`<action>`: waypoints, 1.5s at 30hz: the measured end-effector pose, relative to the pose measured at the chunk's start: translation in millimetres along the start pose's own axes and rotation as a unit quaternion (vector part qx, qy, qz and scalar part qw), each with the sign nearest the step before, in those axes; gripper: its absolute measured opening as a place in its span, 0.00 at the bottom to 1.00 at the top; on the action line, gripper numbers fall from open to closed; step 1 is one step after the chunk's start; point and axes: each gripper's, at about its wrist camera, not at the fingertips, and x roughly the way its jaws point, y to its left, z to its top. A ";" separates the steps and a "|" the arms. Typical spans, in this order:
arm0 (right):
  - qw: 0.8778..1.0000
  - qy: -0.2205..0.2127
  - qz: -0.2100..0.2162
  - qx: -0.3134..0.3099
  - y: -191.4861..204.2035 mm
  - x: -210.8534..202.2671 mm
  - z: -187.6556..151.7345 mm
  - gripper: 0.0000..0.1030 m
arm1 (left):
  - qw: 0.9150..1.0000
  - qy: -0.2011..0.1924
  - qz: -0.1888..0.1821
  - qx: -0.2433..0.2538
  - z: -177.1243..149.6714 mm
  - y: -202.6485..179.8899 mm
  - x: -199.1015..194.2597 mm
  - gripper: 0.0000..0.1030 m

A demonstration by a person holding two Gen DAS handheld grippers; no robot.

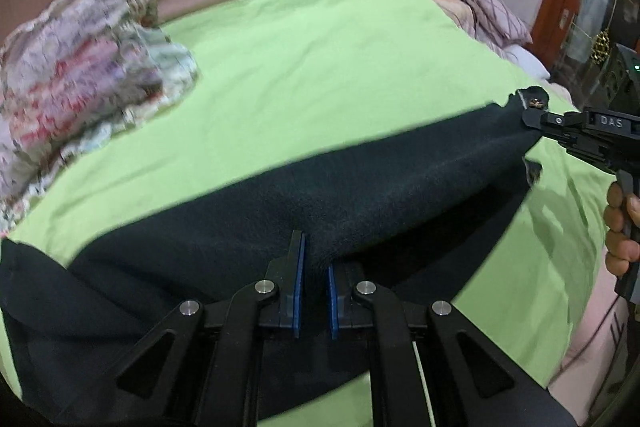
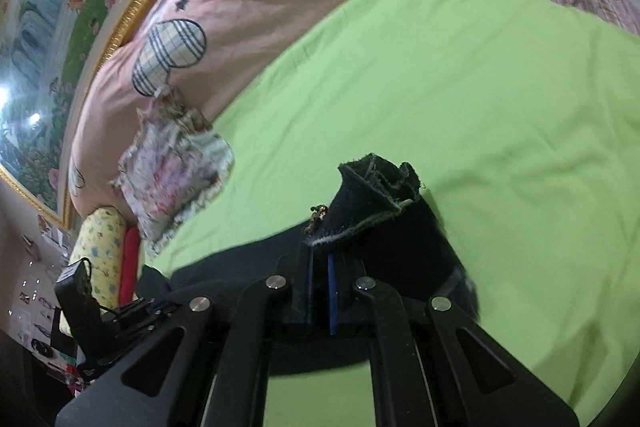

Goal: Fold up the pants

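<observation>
Dark, near-black pants [image 1: 360, 187] stretch across a lime-green sheet [image 1: 320, 67]. My left gripper [image 1: 314, 267] is shut on a pinch of the pants' fabric along their near edge, blue pads pressed into the cloth. At the far right of the left wrist view my right gripper [image 1: 530, 115] is shut on the frayed end of the pants, a hand [image 1: 620, 227] on its handle. In the right wrist view that gripper [image 2: 320, 263] clamps the raw, frayed hem of the pants [image 2: 372, 203], which sticks up past the fingers. The cloth hangs lifted between both grippers.
A floral patchwork cloth [image 1: 80, 87] lies bunched at the left of the sheet. A pink quilt with plaid hearts [image 2: 240, 7] sits behind it. Pillows [image 1: 492, 11] lie at the far end. A framed painting [image 2: 60, 7] hangs on the wall.
</observation>
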 end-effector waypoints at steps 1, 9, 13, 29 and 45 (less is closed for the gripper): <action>1.000 0.005 -0.005 0.009 -7.0 1.7 -4.8 0.06 | 1.000 0.004 -0.002 0.000 -3.8 -1.5 2.5 0.08; 0.999 0.013 -0.051 0.010 -27.7 5.1 -29.1 0.06 | 0.999 0.032 -0.014 0.009 -26.5 -15.2 21.4 0.09; 0.997 0.030 -0.073 0.023 -33.6 12.8 -37.9 0.08 | 0.999 0.044 -0.020 -0.002 -34.1 -9.7 30.5 0.15; 0.996 -0.036 -0.049 -0.064 42.7 -38.2 -53.0 0.51 | 0.977 -0.004 0.025 -0.213 -73.6 117.2 -44.4 0.57; 0.971 0.089 0.063 -0.212 180.0 61.7 -116.9 0.51 | 0.936 -0.021 0.080 -0.342 -87.5 223.1 -70.7 0.62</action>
